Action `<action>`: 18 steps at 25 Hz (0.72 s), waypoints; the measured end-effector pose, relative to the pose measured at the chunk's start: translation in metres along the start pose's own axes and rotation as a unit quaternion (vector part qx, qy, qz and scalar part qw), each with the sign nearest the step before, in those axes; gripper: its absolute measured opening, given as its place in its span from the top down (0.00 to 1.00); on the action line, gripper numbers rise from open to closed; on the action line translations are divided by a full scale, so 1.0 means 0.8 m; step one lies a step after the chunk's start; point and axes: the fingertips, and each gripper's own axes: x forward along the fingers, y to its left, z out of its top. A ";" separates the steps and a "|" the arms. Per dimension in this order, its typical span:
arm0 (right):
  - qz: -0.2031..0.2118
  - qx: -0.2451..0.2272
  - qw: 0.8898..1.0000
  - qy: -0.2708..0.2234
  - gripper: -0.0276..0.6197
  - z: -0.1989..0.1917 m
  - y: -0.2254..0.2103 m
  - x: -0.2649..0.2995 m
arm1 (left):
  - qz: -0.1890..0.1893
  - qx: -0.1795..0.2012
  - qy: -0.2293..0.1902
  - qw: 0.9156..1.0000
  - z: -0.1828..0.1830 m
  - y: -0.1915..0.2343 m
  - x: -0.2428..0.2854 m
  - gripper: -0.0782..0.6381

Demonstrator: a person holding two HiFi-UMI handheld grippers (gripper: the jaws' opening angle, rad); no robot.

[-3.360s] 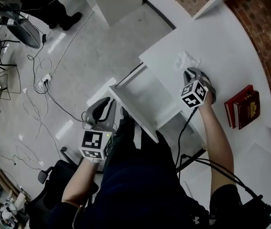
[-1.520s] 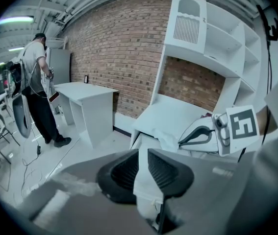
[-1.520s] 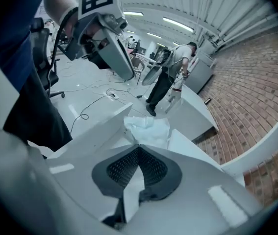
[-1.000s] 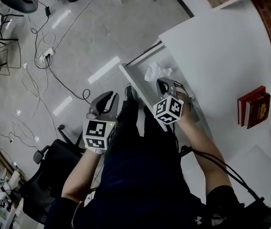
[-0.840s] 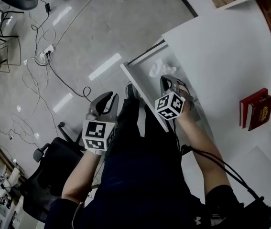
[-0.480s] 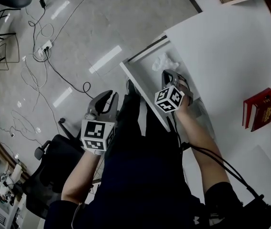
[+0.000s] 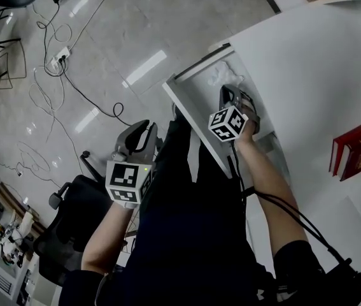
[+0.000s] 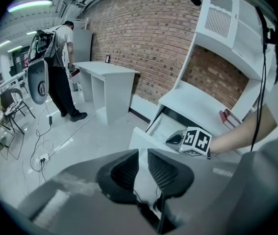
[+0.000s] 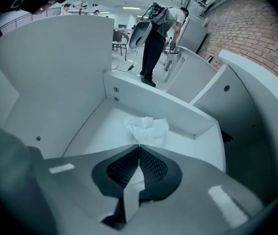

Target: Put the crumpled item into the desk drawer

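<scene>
Your right claw (image 9: 139,147) is clenched on the crumpled tissue (image 9: 147,129), which rests inside the open drawer (image 9: 154,105), at its far end. Your left claw (image 8: 143,155) hangs slightly parted, empty.

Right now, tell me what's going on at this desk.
A person works with a handheld gripper in each hand. The right gripper reaches into the open desk drawer, jaws shut on the crumpled paper, which sits low over the drawer floor near its far wall. The left gripper hangs aside by the person's lap, jaws slightly apart and empty.
</scene>
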 end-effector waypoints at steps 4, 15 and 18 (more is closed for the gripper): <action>0.005 0.010 1.000 0.004 0.93 -0.002 0.006 0.007 | -0.002 -0.008 0.002 1.000 0.003 0.000 0.004 0.80; 0.010 0.050 0.998 -0.021 0.88 0.006 0.015 -0.036 | -0.024 0.004 -0.020 1.000 0.032 -0.018 0.012 0.80; 0.011 0.068 0.997 -0.039 0.90 0.011 0.010 -0.060 | -0.030 0.015 -0.031 0.999 0.047 -0.030 0.011 0.80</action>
